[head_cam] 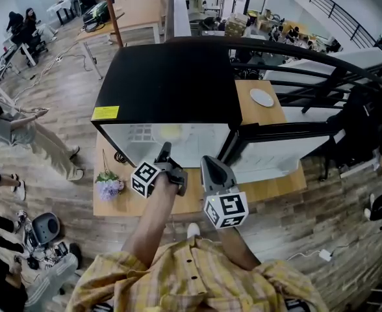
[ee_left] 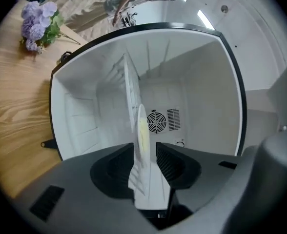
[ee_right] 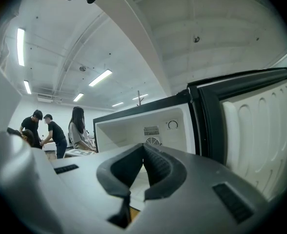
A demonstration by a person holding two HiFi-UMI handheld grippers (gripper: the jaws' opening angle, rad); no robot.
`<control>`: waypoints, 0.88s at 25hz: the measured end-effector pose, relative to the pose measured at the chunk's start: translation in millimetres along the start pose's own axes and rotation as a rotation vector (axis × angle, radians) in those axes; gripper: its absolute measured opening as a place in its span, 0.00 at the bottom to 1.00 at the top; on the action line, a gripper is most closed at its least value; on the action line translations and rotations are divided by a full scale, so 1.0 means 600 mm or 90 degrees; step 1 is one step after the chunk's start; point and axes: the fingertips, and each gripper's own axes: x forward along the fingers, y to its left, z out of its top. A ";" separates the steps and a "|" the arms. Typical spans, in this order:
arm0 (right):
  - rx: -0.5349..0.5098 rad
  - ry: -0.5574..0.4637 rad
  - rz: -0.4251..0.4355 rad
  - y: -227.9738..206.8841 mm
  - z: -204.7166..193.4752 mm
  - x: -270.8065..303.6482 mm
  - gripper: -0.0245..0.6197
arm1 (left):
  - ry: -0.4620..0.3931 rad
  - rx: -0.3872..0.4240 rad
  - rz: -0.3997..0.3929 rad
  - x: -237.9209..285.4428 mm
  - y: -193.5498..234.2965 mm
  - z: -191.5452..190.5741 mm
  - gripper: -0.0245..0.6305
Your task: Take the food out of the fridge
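your left gripper (ee_left: 147, 150) stands wide, the plate of food (ee_left: 141, 130) edge-on between its jaws, untouched, inside the open fridge (ee_left: 207, 91); your right gripper (ee_right: 143, 149) is closed, empty

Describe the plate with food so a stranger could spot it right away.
Find the open, black-topped fridge on the wooden table. Inside its white interior lies a plate. It carries pale yellow food, unlike the bare plate outside beside the fridge.
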 end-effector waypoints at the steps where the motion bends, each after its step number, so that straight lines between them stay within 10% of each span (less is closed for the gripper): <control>1: 0.001 0.000 0.000 -0.002 0.000 0.001 0.05 | -0.003 -0.008 0.005 0.006 0.004 0.001 0.25; 22: 0.011 0.000 0.002 -0.022 0.008 -0.001 0.05 | -0.019 -0.079 0.037 0.026 0.015 0.006 0.07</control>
